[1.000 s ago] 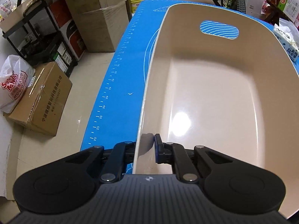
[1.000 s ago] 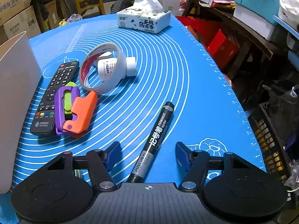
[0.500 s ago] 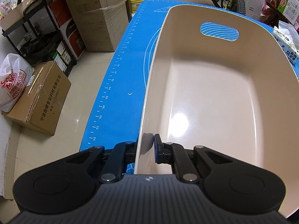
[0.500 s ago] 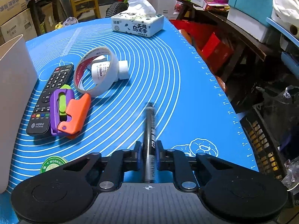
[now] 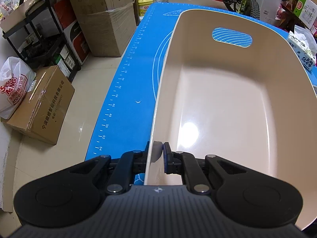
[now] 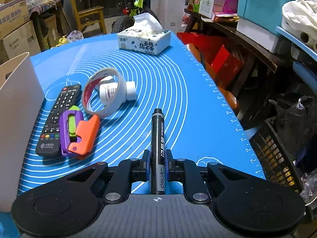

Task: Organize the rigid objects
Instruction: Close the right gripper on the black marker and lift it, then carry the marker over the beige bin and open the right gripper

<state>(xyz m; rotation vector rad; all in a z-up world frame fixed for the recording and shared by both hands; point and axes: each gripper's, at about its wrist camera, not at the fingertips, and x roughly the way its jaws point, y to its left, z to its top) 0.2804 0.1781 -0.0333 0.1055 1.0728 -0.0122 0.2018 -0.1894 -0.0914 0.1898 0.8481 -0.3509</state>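
Observation:
A beige plastic bin (image 5: 227, 103) stands on the blue mat (image 5: 130, 91); my left gripper (image 5: 156, 154) is shut on its near left wall, one pad inside and one outside. In the right wrist view my right gripper (image 6: 157, 162) is shut on a black permanent marker (image 6: 157, 136), which points away from me just above the mat (image 6: 178, 91). Left of the marker lie a black remote control (image 6: 59, 117), a purple and orange plastic toy (image 6: 77, 132), a white tape roll (image 6: 105, 93) and a small white bottle (image 6: 118, 91). The bin's outer wall (image 6: 17, 115) fills the left edge.
A tissue pack (image 6: 144, 41) sits at the far end of the mat. Cardboard boxes (image 5: 41, 107) and a white bag (image 5: 13, 87) stand on the floor to the left. A dark crate (image 6: 277, 154) and cluttered shelves (image 6: 267, 29) lie beyond the mat's right edge.
My right gripper closed from wide open onto the marker, which swung from slanted to pointing straight ahead and came up slightly. The left gripper and bin have not moved.

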